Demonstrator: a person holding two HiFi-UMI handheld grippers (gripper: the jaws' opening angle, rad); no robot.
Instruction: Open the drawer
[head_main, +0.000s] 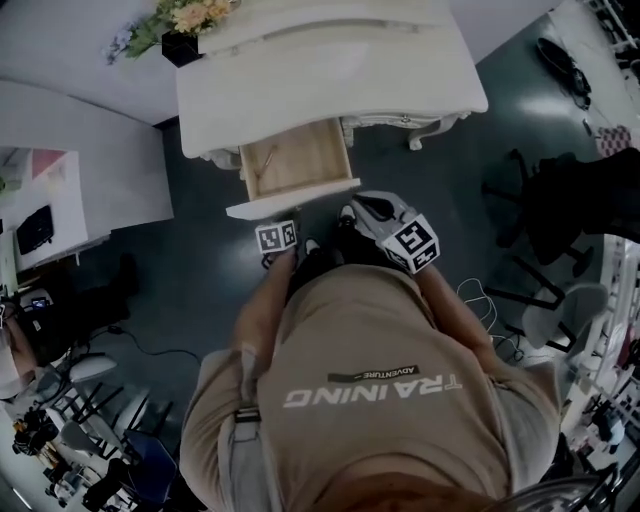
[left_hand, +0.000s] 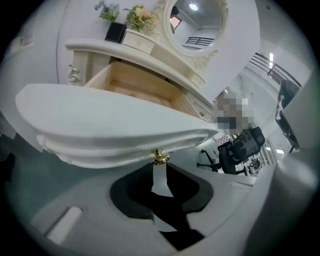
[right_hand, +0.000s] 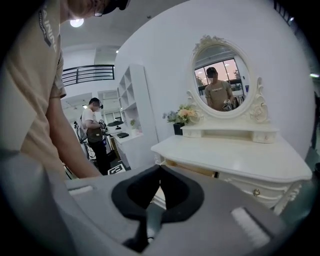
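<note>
The white dressing table (head_main: 330, 70) has its left drawer (head_main: 296, 160) pulled out, so the bare wooden inside shows. The drawer's white front (left_hand: 115, 130) fills the left gripper view, with its small gold knob (left_hand: 160, 157) at the lower edge. My left gripper (left_hand: 160, 166) is right at that front, its fingertips drawn in on either side of the knob. In the head view the left gripper (head_main: 278, 240) sits just below the drawer front (head_main: 290, 200). My right gripper (right_hand: 160, 172) is shut on nothing, held back from the table. The right gripper (head_main: 395, 228) is beside the drawer's right corner.
An oval mirror (right_hand: 220, 82) and a flower pot (head_main: 190, 25) stand on the table top. A white cabinet (head_main: 90, 170) stands to the left, and black office chairs (head_main: 560, 220) to the right. Another person (right_hand: 94, 131) stands by shelves in the background.
</note>
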